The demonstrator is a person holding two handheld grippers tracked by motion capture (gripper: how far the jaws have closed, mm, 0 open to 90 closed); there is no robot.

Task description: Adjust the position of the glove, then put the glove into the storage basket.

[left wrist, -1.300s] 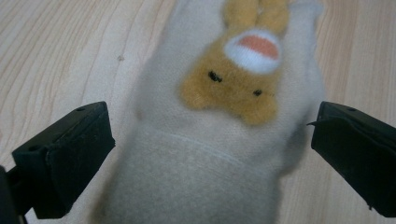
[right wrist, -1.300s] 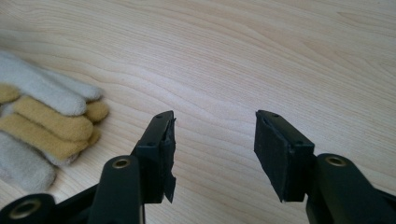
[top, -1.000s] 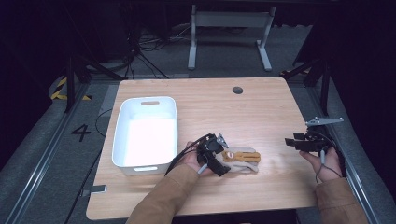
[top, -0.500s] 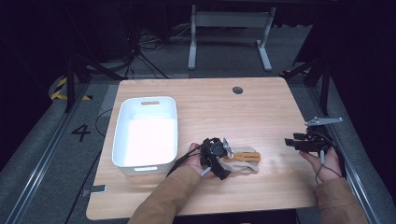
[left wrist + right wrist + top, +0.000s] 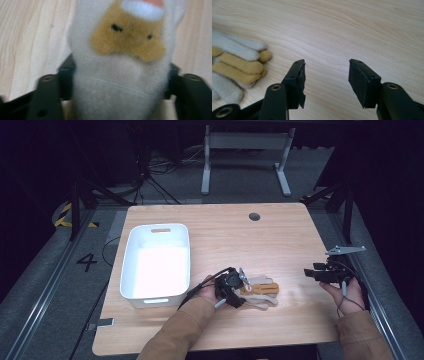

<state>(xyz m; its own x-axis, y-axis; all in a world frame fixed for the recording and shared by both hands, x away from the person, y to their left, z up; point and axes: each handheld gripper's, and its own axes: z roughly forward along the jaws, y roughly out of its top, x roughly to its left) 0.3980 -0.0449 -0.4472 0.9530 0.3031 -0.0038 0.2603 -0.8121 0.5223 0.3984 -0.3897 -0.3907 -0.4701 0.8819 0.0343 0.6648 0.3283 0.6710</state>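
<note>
Closing the left gripper (image 5: 239, 289) on the cuff end of the gloves (image 5: 260, 292), near the front middle of the surface (image 5: 280, 245): jaws having just been narrowing, now hugging the knit from both sides in the left gripper view, with the glove cuff (image 5: 117, 82) bulging up between them. Lying with the long axis running sideways across the surface, cuff toward the left gripper, fingertips pointing toward the right gripper (image 5: 320, 274). Sitting much nearer the left hand, which is already on the fabric; well apart from the right gripper, which is hovering by the right edge with jaws standing wide apart on nothing, bare wood showing between them in the right gripper view.

Looking soft and fuzzy: a pale cream-grey knit with a mustard-tan patch bearing two small dark marks, and alternating cream and tan glove fingers (image 5: 239, 65) stacked loosely, apparently two gloves layered. Likely to sag and stretch when lifted from one end, being limp cloth.

Resting just left of the gripper, a white bin (image 5: 157, 262) of smooth, rounded plastic with handle slots, probably the destination, so the coming move is probably a lift and a carry leftward.
</note>
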